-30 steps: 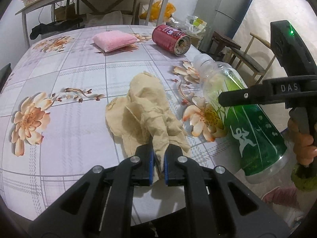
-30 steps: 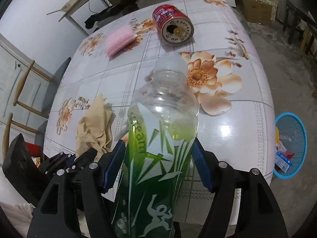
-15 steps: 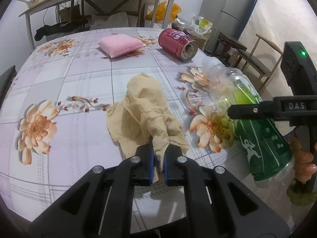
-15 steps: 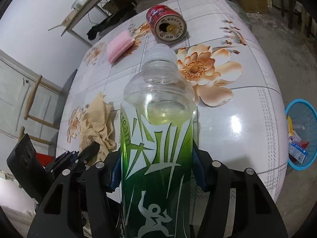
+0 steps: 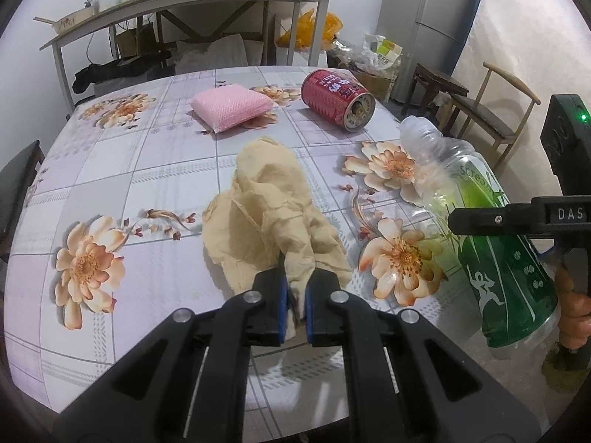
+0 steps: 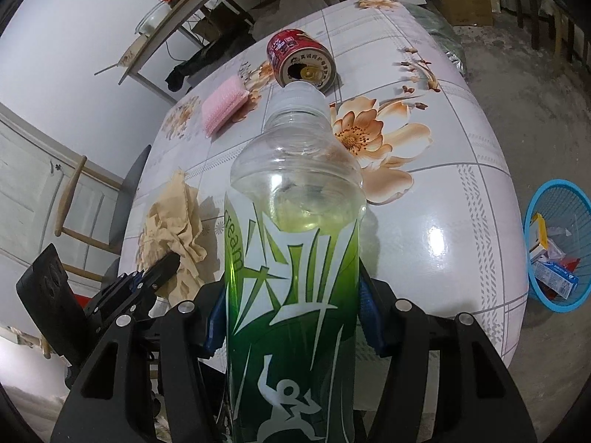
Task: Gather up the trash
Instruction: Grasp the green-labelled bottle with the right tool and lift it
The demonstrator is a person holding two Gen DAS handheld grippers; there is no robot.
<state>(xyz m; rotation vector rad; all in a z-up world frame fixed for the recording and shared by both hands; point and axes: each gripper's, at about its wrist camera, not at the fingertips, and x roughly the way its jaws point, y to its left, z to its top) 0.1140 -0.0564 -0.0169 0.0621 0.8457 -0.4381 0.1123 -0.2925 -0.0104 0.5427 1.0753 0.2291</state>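
Note:
My left gripper (image 5: pixel 295 304) is shut on the near edge of a crumpled tan paper napkin (image 5: pixel 266 214) that lies on the flowered table (image 5: pixel 110 170); the napkin also shows in the right wrist view (image 6: pixel 170 229). My right gripper (image 6: pixel 291 317) is shut on a green-labelled plastic bottle (image 6: pixel 295 258), holding it lifted above the table's right side with its cap pointing away. The bottle shows at the right of the left wrist view (image 5: pixel 491 243). A red can (image 5: pixel 336 99) lies on its side at the far right of the table; it also shows in the right wrist view (image 6: pixel 299 61).
A pink sponge (image 5: pixel 231 107) lies at the back of the table. A blue trash basket (image 6: pixel 557 254) with some litter stands on the floor to the table's right. Wooden chairs (image 5: pixel 491 110) and a shelf table (image 5: pixel 184 3) surround it.
My right gripper has closed on the bottle and lifted it off the table. My left gripper keeps its hold on the napkin and has risen slightly.

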